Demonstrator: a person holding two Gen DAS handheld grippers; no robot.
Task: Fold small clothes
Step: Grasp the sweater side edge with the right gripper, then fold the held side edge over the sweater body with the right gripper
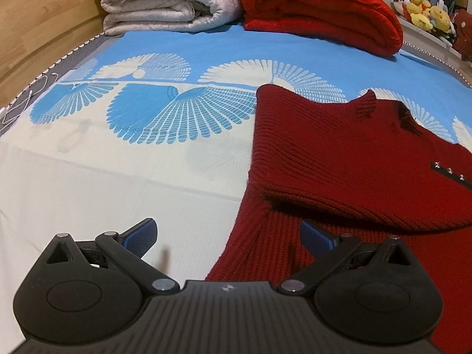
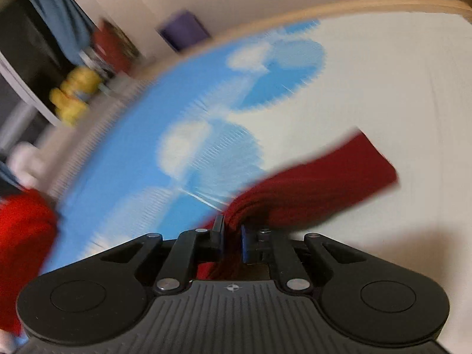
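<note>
Dark red rib knit: the small sweater [image 1: 339, 159] lies on the bed sheet [image 1: 103, 177], blue and cream with a fan print, one sleeve [image 1: 259, 244] trailing toward the camera.
Left gripper [image 1: 228, 233]: jaws spread wide, holding nothing; that sleeve sits between the blue pads.
Right gripper [image 2: 231, 230]: clamped tight on a bunch of the red knit; the view is smeared, so probably the other sleeve [image 2: 318, 183].
Doing it well: carry the gripped sleeve flat across the body, keep it taut, release only once it lies square.
Far end: folded white blanket [image 1: 165, 3] and bright red blanket [image 1: 321, 6] stacked beyond.
</note>
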